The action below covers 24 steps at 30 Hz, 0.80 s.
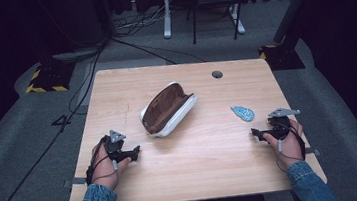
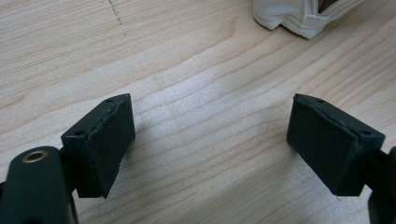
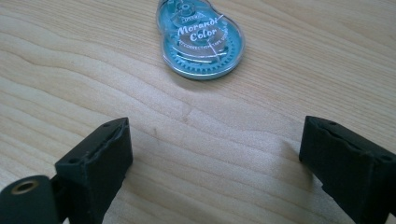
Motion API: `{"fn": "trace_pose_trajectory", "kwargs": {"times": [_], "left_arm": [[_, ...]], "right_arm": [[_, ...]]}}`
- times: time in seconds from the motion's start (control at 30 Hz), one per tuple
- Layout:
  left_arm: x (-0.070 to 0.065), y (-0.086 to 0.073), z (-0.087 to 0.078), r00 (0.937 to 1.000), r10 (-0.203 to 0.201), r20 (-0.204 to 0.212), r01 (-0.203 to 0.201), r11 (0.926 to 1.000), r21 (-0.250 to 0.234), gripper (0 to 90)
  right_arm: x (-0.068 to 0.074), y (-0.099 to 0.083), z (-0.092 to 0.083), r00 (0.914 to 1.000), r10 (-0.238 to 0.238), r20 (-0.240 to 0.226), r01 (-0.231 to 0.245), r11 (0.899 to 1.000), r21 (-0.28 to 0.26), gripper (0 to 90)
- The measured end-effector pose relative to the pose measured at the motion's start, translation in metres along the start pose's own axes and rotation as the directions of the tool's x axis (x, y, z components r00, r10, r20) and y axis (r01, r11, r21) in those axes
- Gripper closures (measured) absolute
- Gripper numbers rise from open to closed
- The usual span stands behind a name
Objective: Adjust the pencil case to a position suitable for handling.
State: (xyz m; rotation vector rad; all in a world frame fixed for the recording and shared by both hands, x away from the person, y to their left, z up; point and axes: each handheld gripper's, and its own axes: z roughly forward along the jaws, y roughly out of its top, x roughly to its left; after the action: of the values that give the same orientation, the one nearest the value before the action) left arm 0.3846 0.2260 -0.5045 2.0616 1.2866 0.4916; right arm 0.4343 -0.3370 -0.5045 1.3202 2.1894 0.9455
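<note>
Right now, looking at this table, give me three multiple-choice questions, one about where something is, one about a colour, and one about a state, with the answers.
1. Where does the correction tape lie?
A. inside the pencil case
B. on the table near the right gripper
C. between the left gripper's jaws

2. What colour is the correction tape?
A. red
B. yellow
C. teal blue

3. How is the pencil case?
A. open
B. zipped shut
C. held in a gripper

Answers: 1 B, it rests on the bare table just ahead of the right gripper. 2 C, the right gripper view shows its teal shell. 3 A, its brown lining shows.
</note>
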Motion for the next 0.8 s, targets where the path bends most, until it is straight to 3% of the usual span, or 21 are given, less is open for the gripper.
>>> {"fn": "trace_pose_trajectory", "kwargs": {"times": [0.1, 0.2, 0.33, 0.67, 0.8], "left_arm": [[0.001, 0.000, -0.002, 1.0000, 0.003, 0.009, -0.003, 1.0000, 0.001, 18.1], [0.003, 0.002, -0.007, 0.9996, 0.026, 0.011, -0.026, 0.9991, 0.035, 26.1], [0.004, 0.005, -0.012, 0.9996, 0.007, 0.027, -0.008, 0.9994, 0.033, 30.2], [0.010, 0.020, -0.033, 0.9995, -0.028, 0.015, 0.029, 0.9974, -0.066, 34.1], [0.010, 0.026, -0.039, 0.9985, -0.037, 0.041, 0.040, 0.9954, -0.088, 35.1]], "right_arm": [[0.000, 0.000, 0.000, 1.0000, 0.000, 0.000, 0.000, 1.000, 0.000, 9.5], [0.000, 0.000, 0.000, 1.0000, 0.001, -0.001, -0.001, 1.000, 0.000, 9.5], [0.000, 0.000, 0.000, 1.0000, 0.001, -0.001, -0.001, 1.000, 0.000, 9.6], [0.000, 0.000, 0.000, 1.0000, 0.001, -0.001, -0.001, 1.000, -0.001, 9.6], [0.000, 0.000, 0.000, 1.0000, 0.000, -0.001, 0.000, 1.000, -0.001, 9.6]]}}
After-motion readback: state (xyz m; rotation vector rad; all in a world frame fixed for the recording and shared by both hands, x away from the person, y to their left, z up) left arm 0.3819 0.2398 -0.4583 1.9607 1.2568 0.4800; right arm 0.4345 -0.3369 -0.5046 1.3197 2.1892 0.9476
